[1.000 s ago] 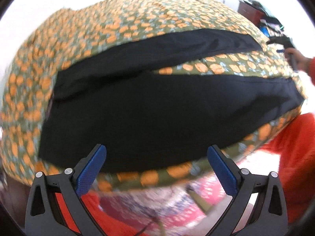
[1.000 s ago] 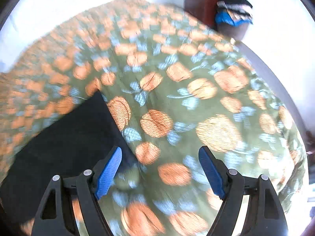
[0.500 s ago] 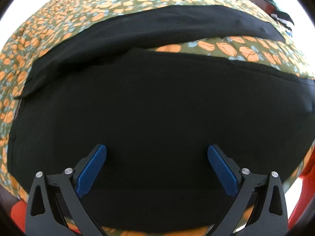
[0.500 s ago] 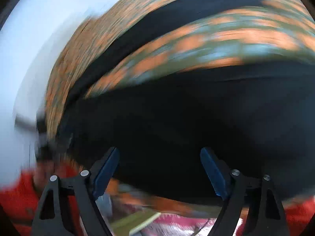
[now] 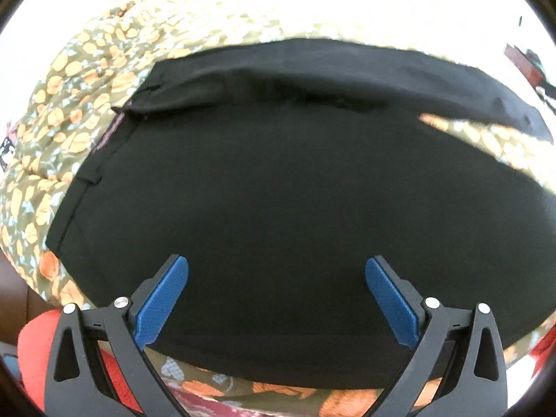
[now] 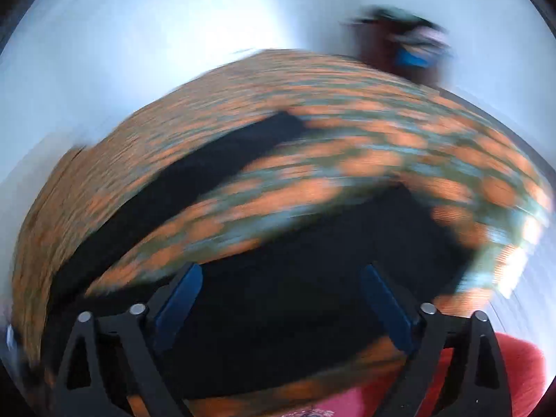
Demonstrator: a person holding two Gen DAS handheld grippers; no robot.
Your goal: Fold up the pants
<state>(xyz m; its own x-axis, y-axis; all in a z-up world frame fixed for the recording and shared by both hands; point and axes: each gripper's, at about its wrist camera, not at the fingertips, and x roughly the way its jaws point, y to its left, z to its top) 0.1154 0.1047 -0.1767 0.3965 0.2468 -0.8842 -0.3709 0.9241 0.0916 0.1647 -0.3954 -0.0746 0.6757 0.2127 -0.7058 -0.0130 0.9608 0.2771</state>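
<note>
A bedspread printed with orange flowers on olive green covers the bed and serves as the broad, flat work surface. On it the black pants lie spread out flat, the waistband toward the left in the left wrist view and the two legs running off to the right with a wedge of bedspread showing between them, a layout that suits bringing one leg over the other. The left gripper hangs over the near leg close to the near edge, its jaws wide apart and empty. The right gripper, seen through heavy blur, sits over the same near leg further along; its jaws are opening, with only flat cloth beneath them, nothing pinched.
</note>
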